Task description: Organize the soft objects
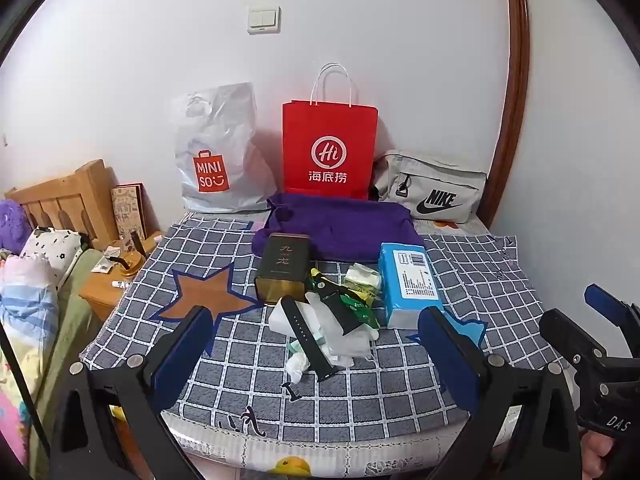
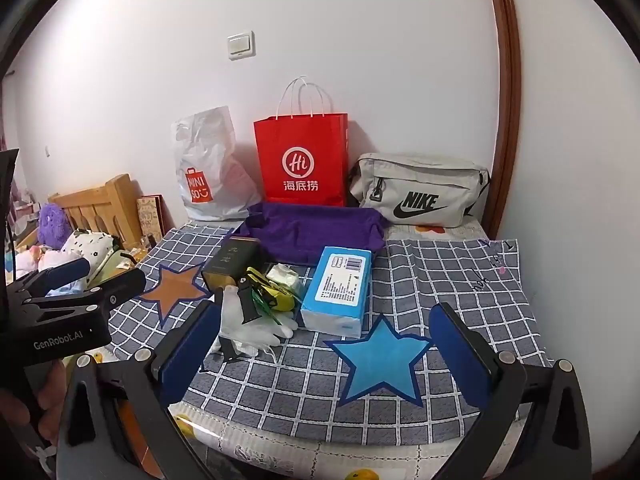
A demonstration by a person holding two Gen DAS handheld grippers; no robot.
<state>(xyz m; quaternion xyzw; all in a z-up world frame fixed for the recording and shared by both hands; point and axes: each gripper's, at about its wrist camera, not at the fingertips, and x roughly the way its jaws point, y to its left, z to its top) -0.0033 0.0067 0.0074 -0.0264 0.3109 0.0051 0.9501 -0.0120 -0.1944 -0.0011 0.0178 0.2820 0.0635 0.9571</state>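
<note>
A checked cloth [image 1: 480,280] [image 2: 452,280] covers the table. On it lies a pile: a purple cloth [image 1: 340,228] [image 2: 316,228], a blue tissue pack [image 1: 408,284] [image 2: 338,290], a dark tin [image 1: 282,268] [image 2: 230,264], a black watch strap [image 1: 308,340] [image 2: 244,300], green-yellow packets [image 1: 360,308] [image 2: 276,296] and clear plastic gloves [image 1: 340,340] [image 2: 248,328]. My left gripper [image 1: 316,344] stands open in front of the pile, nothing between its fingers. My right gripper [image 2: 324,348] is open over a blue star patch [image 2: 380,360], also empty.
Against the wall stand a white Miniso bag [image 1: 216,152] [image 2: 208,168], a red paper bag [image 1: 330,148] [image 2: 302,160] and a grey Nike pouch [image 1: 432,188] [image 2: 420,192]. A brown star patch [image 1: 200,292] [image 2: 172,288] lies left. A bed and wooden nightstand [image 1: 104,292] are at the left.
</note>
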